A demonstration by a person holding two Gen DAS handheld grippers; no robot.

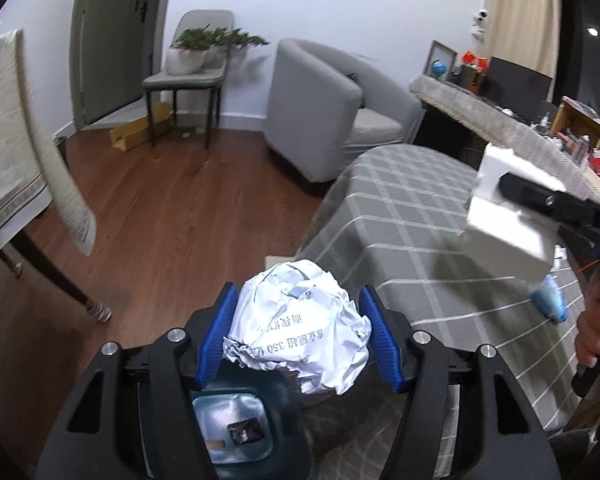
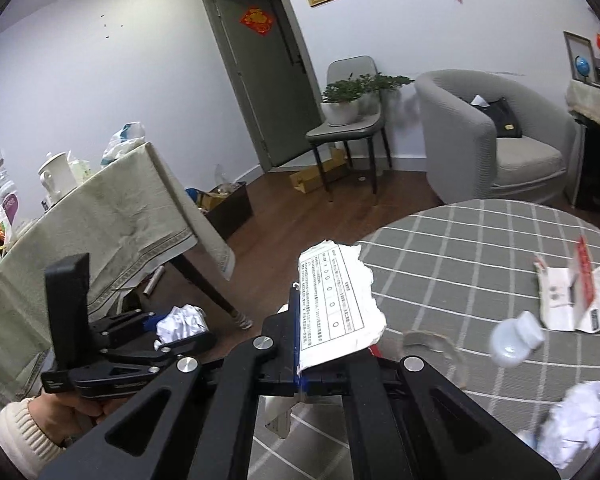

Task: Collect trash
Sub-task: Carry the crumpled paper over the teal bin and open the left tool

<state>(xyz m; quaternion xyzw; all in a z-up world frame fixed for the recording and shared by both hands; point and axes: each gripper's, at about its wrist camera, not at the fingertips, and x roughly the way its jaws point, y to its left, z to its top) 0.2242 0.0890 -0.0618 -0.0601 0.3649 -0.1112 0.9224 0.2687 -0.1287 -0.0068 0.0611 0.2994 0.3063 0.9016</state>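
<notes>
My left gripper holds a crumpled white paper ball between its blue pads, above a dark teal trash bin with a clear liner. It also shows in the right wrist view, left of the table edge. My right gripper is shut on a flattened white printed carton, held over the edge of the round table; the carton shows in the left wrist view too.
On the grey checked tablecloth lie a torn red-and-white box, a small white bottle, a clear plastic piece and another crumpled paper. A cloth-covered table stands left, an armchair and chair with plant behind.
</notes>
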